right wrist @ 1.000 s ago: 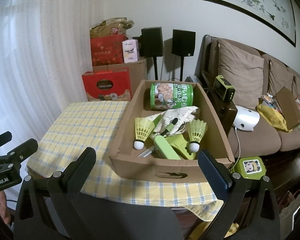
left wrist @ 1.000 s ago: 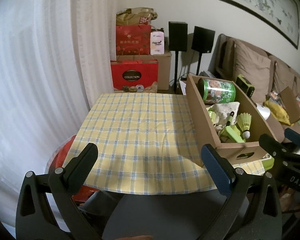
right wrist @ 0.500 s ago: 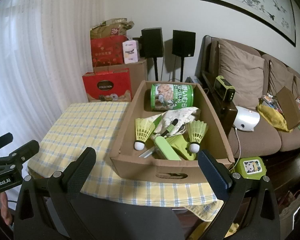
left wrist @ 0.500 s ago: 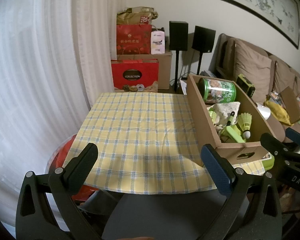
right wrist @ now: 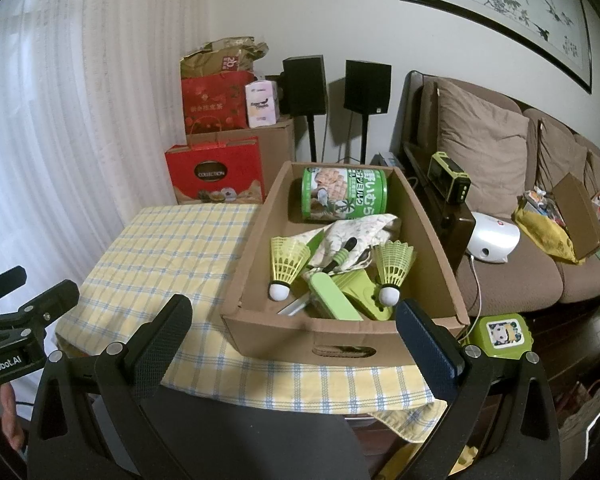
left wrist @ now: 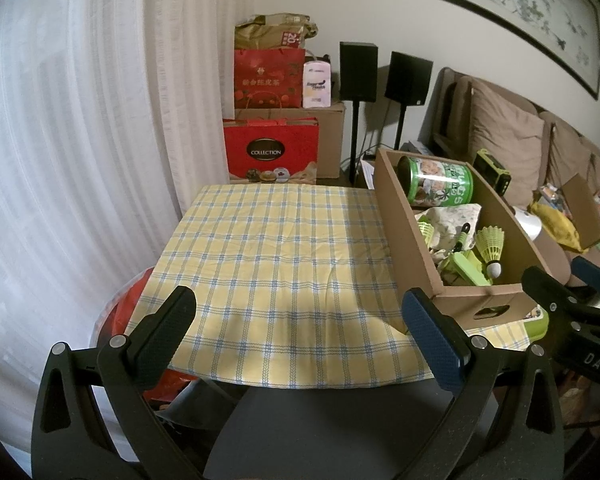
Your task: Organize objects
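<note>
A cardboard box stands on the right half of the yellow checked tablecloth. Inside lie a green tin, a patterned cloth, two yellow-green shuttlecocks, and green plastic pieces. My left gripper hovers open before the table's near edge, with nothing between its fingers. My right gripper is open in front of the box's near wall, holding nothing.
A small green box with a cartoon sticker sits right of the cardboard box. Red gift bags and two black speakers stand behind the table. A brown sofa with cushions and clutter fills the right. White curtains hang left.
</note>
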